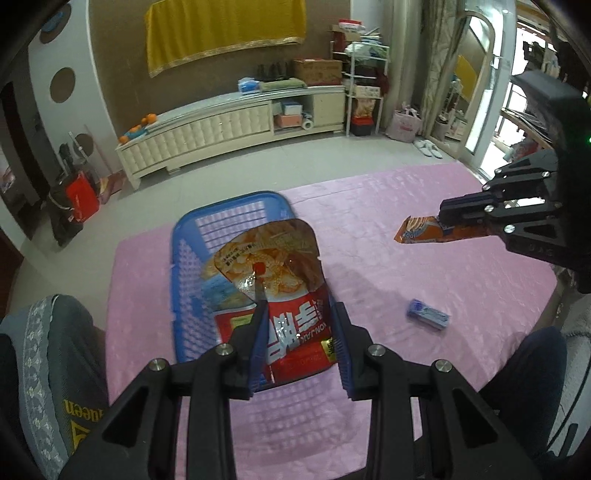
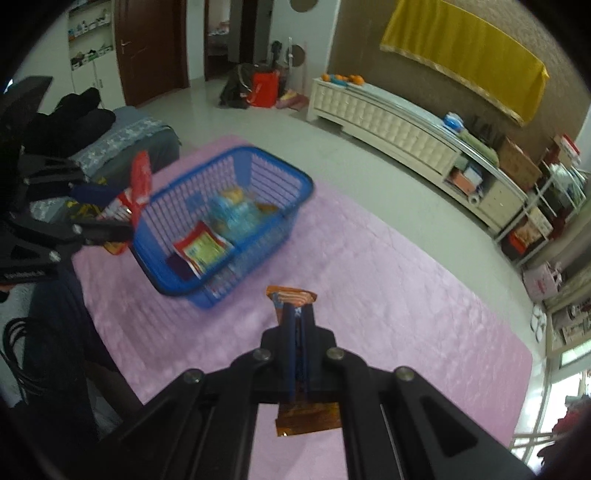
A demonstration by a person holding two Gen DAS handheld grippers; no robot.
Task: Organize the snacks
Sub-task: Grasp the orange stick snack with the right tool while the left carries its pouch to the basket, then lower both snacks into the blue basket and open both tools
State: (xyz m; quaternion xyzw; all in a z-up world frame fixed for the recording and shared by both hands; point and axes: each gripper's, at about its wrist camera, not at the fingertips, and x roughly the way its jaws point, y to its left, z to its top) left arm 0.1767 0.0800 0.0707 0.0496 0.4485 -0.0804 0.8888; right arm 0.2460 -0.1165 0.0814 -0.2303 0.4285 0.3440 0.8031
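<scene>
Snack drop: left claw parted around red pouch over blue basket; right claw clenched on orange bar, basket next.

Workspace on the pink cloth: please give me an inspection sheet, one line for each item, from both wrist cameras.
Surface: pink cloth covers the table.
Job's things: blue basket holds a red-and-white packet and a light blue pack; small blue packet lies loose on the cloth.
Clutter: nothing seen on the cloth.
Grippers: left gripper holds a red konjac bag at the basket, fingers spread, grip unclear; right gripper is shut on an orange snack packet above the cloth.
Cables: black loops at the table's edge, right wrist view.
Surroundings: white cabinet, yellow cloth on the wall, grey cushioned seat.
</scene>
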